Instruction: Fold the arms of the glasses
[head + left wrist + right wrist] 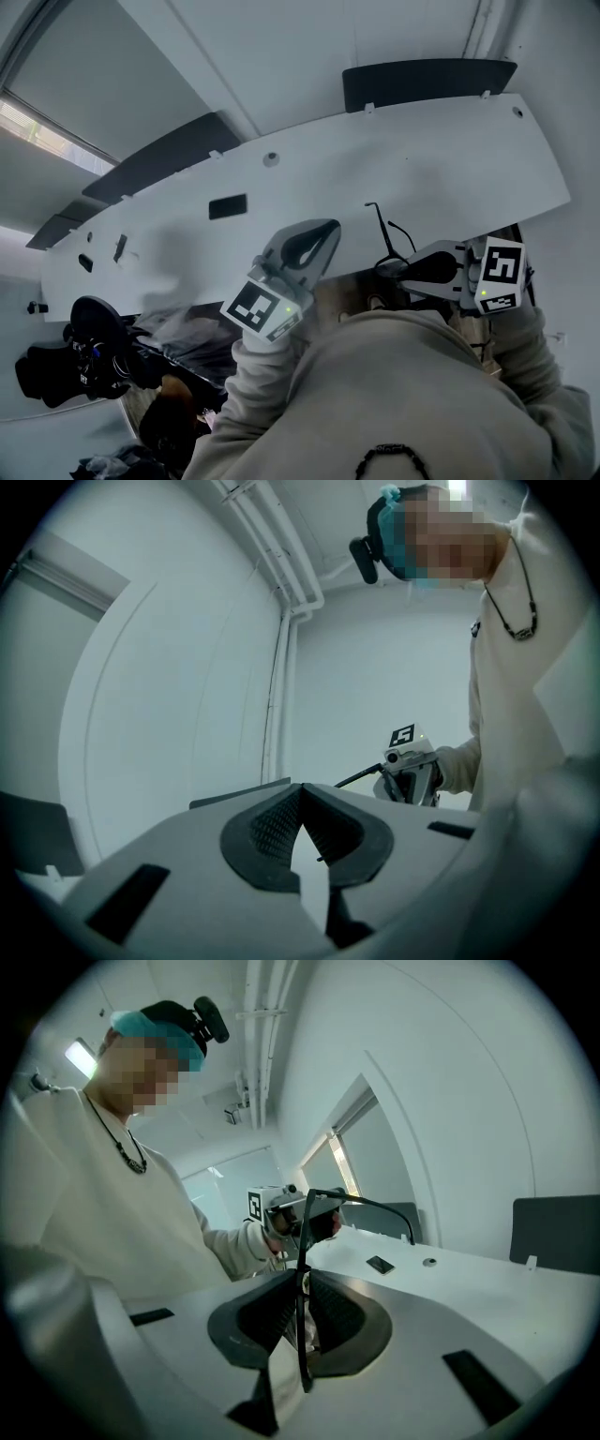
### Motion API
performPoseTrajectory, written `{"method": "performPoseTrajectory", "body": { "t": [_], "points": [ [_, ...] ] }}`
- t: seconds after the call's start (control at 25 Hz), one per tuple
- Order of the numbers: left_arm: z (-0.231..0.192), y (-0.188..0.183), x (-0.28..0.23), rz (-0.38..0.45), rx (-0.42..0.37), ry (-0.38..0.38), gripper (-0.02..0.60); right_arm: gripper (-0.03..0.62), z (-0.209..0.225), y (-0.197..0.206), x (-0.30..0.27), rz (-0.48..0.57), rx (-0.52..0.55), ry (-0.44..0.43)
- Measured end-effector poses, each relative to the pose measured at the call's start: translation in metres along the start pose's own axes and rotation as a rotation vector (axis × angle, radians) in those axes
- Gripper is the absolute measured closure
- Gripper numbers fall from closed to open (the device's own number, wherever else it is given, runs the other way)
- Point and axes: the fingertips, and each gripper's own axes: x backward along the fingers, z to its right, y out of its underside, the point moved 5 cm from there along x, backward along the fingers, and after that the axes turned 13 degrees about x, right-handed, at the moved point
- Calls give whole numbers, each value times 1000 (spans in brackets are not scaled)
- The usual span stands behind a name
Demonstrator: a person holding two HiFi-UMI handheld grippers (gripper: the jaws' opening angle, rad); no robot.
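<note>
Two grippers hover over the white table [450,159]. The right gripper [302,1269] pinches the black glasses [302,1335] by their thin frame, one arm jutting toward twelve o'clock. At their nine o'clock, the left gripper [302,794] is closed and empty. They look light, springy and fragile, so push near the hinge.

Smooth matt white table [422,169], thin black plastic glasses [302,1307]
</note>
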Motion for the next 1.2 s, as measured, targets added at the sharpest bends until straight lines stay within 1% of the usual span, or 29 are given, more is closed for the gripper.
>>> {"method": "performPoseTrajectory", "body": {
  "t": [0.16, 0.2, 0.28, 0.4, 0.48, 0.6, 0.68, 0.76, 0.88, 0.96, 1.0, 1.08, 1.2],
  "points": [
    [-2, -2, -4, 15, -11, 15, 574, 536, -6, -7, -3, 75, -57, -27],
    [-3, -1, -5, 14, -18, 21, 565, 536, -8, -9, -4, 91, -67, -38],
    [-2, 0, -8, 8, -33, 34, 481, 536, -11, -14, -3, 120, -87, -58],
    [7, -1, -18, 1, -55, 67, 431, 536, -12, -22, 4, 168, -123, -76],
    [12, -1, -23, -12, -104, 89, 410, 536, -12, -27, 7, 194, -142, -90],
    [19, 1, -27, -48, -196, 102, 402, 536, -15, -30, 9, 223, -172, -125],
    [22, 5, -31, -104, -282, 103, 402, 536, -19, -32, 9, 237, -189, -151],
    [23, 8, -35, -146, -339, 88, 402, 536, -21, -33, 8, 252, -203, -173],
    [29, 7, -40, -177, -392, 66, 402, 536, -23, -35, 7, 266, -223, -191],
    [37, 3, -44, -167, -429, 70, 402, 536, -23, -35, 10, 282, -238, -199],
    [42, 2, -47, -147, -441, 79, 403, 536, -23, -36, 12, 293, -246, -203],
    [48, 1, -50, -115, -436, 96, 411, 536, -25, -38, 15, 313, -258, -209],
    [51, -1, -51, -122, -436, 95, 435, 536, -29, -40, 17, 322, -265, -221]
  ]
}}
